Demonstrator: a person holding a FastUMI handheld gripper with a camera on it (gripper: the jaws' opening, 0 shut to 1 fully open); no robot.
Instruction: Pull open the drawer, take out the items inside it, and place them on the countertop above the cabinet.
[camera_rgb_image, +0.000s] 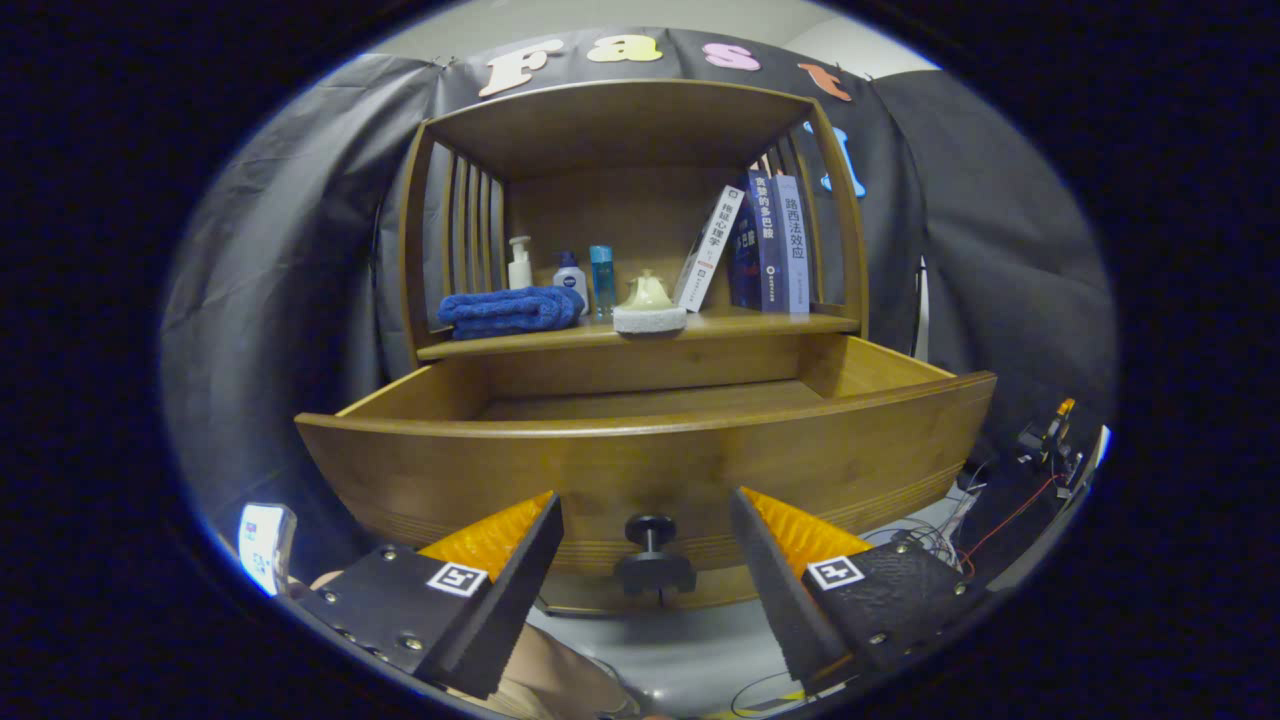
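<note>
Drawer: wooden, pulled out from the cabinet, its floor visible and bare as far as the front panel allows. Black knob on the drawer front, sitting between the gripper fingers, untouched; fingers spread wide apart, holding nothing. Countertop directly above the drawer carries a folded blue towel, a pump bottle, two further bottles, a pale sponge with a yellowish object behind it, and leaning books.
</note>
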